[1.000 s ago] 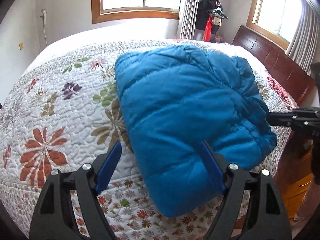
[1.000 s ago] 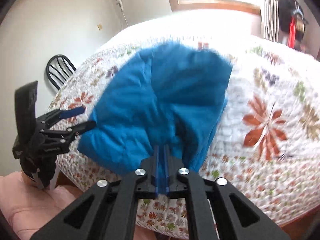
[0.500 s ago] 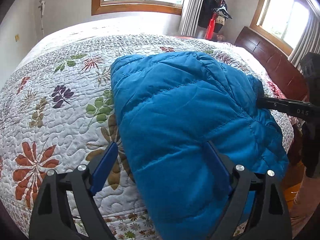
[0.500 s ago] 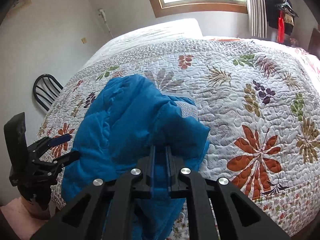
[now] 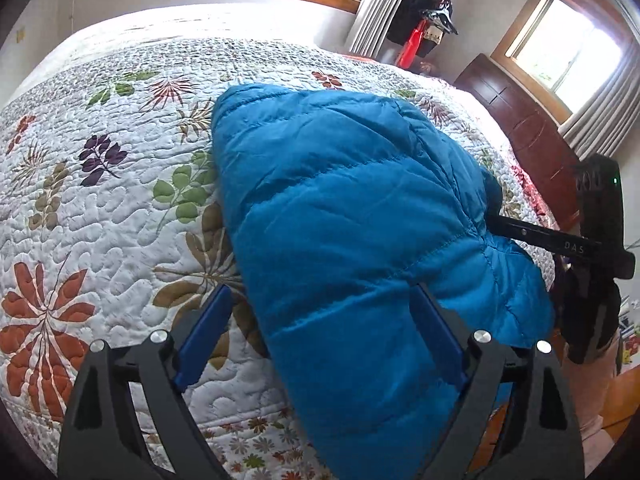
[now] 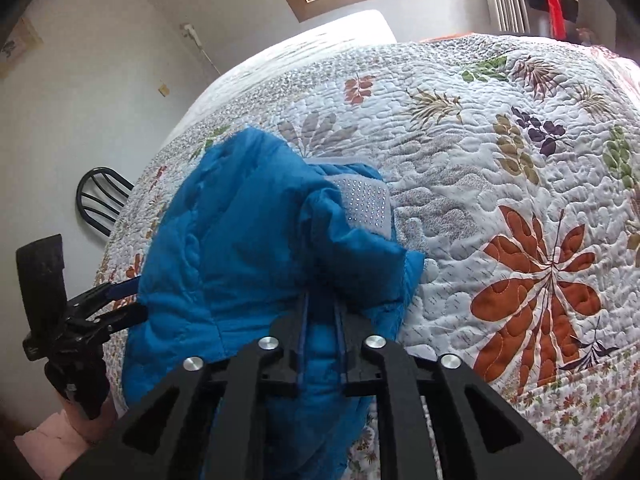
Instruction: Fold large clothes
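A blue puffer jacket (image 5: 352,216) lies folded on the flowered quilt of the bed (image 5: 100,208), its near end hanging over the bed's edge. My left gripper (image 5: 320,332) is open, its blue pads either side of the jacket's near left part. My right gripper (image 6: 320,312) is shut on a fold of the jacket (image 6: 248,264) at its right side and shows in the left wrist view (image 5: 520,232). The left gripper shows at the left of the right wrist view (image 6: 116,300). A grey dotted patch (image 6: 364,200) shows on the jacket.
A dark wooden headboard (image 5: 528,136) stands at the right of the bed. A coat stand with dark and red items (image 5: 424,16) is by the curtains. A black chair (image 6: 100,196) stands by the wall. The quilt (image 6: 520,200) stretches right of the jacket.
Both grippers have moved forward over the bed. The right gripper has carried its fold of the jacket onto the quilt, and the jacket now bunches higher. The left stayed open.
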